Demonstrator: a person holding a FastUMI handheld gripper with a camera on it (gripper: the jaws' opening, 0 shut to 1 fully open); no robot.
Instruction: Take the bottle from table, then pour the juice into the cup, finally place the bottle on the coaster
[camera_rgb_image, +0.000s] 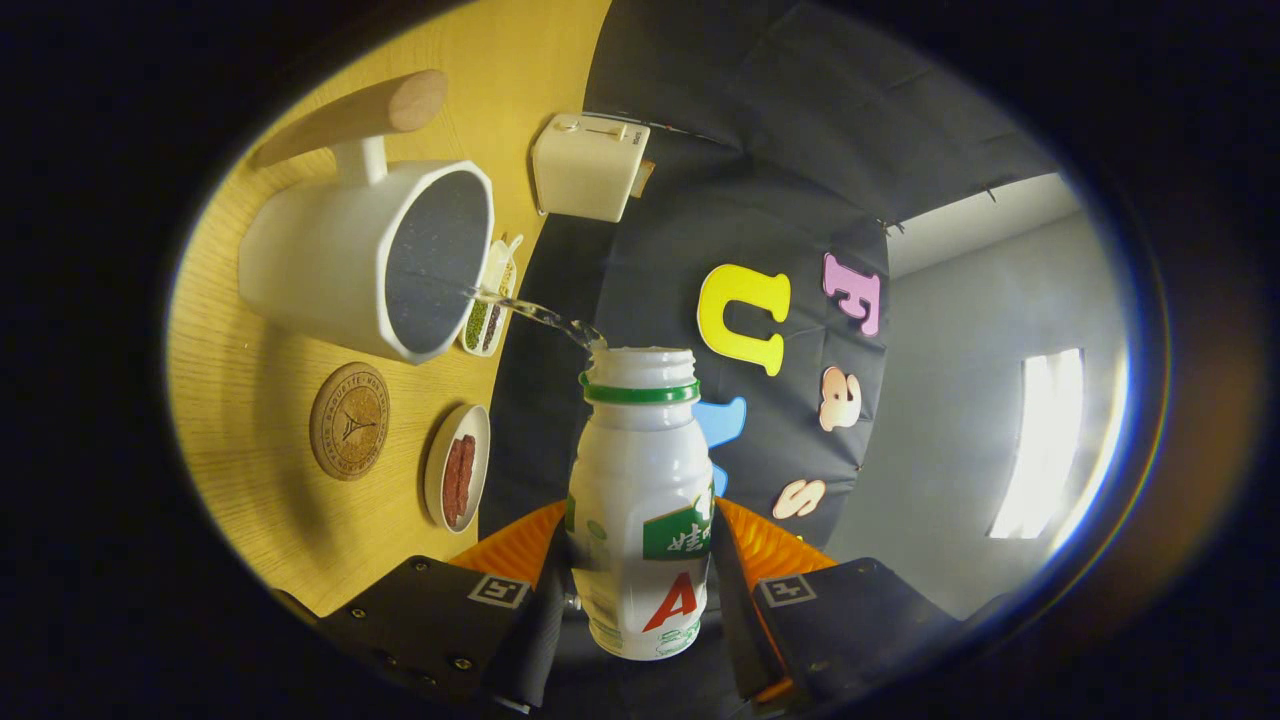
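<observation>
Clamped in my hand-held gripper (640, 590) is the bottle (640, 500), one finger pressed on each side of its body, so the fingers stand only as far apart as the bottle is wide. From there I go by size. Biggest is the wooden worktop (260, 400), which appears turned on its side because I hold the bottle tipped over. Next comes the white cup (330, 260), a mug-shaped pot with a wooden handle (350, 115), its dark inside facing the bottle's mouth. Beyond the cup, near the worktop's edge, sits a white toaster (588, 165). The bottle itself is white with a green ring under its open mouth, and it points toward the cup's rim. A thin clear stream of juice (535, 315) runs from the mouth across to the lip of the cup. Beside the cup lies the round cork coaster (349, 420), bare, and just next to it a small dish (458, 467) holding something dark red. A smaller tray of green and dark bits (487, 315) lies close behind the cup's rim.
</observation>
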